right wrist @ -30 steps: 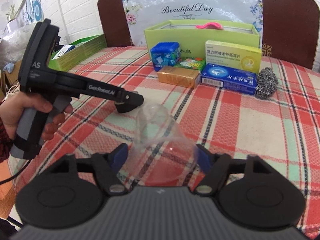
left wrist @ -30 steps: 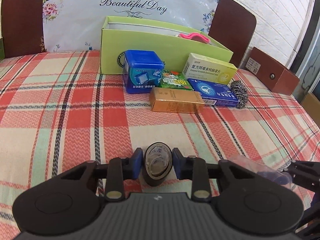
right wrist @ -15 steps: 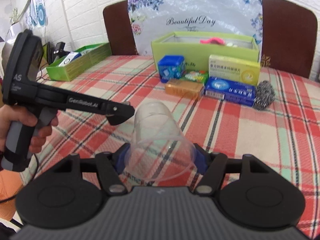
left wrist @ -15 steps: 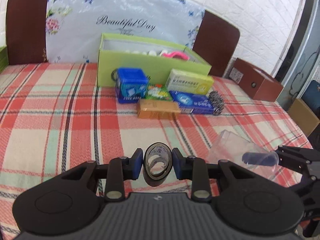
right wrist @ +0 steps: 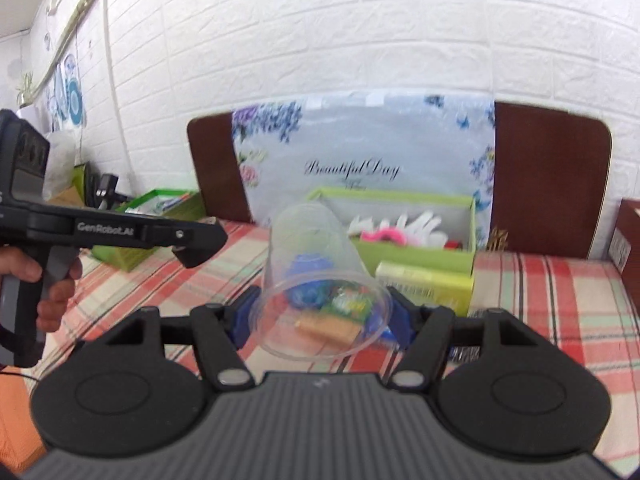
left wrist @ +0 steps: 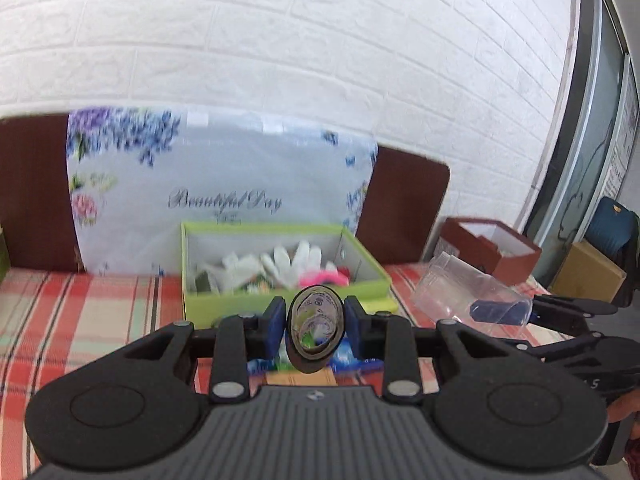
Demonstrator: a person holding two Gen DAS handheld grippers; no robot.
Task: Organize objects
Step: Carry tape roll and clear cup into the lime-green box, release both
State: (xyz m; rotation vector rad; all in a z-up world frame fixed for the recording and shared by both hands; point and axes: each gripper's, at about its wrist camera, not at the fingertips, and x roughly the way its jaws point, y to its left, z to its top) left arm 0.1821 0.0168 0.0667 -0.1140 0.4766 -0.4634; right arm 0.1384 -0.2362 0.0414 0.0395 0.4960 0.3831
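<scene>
My left gripper (left wrist: 315, 327) is shut on a black tape roll (left wrist: 316, 328), held in the air before the open green box (left wrist: 280, 286). The box holds white gloves (left wrist: 290, 262) and a pink item (left wrist: 325, 279). My right gripper (right wrist: 322, 314) is shut on a clear plastic cup (right wrist: 316, 276), its mouth toward the camera; the cup also shows in the left wrist view (left wrist: 460, 294). The left gripper shows at the left of the right wrist view (right wrist: 200, 242). Through the cup I see the blue tin (right wrist: 310, 276) and gold box (right wrist: 326, 326).
A yellow-green medicine box (right wrist: 426, 284) lies before the green box on the plaid cloth (right wrist: 552, 300). A floral bag (left wrist: 224, 192) and brown chair backs (right wrist: 552, 184) stand behind. A brown box (left wrist: 492, 248) sits at the right, a second green tray (right wrist: 160, 216) at the left.
Both grippers have risen and moved toward the green box, so its inside now shows. The tape roll and the cup stay gripped.
</scene>
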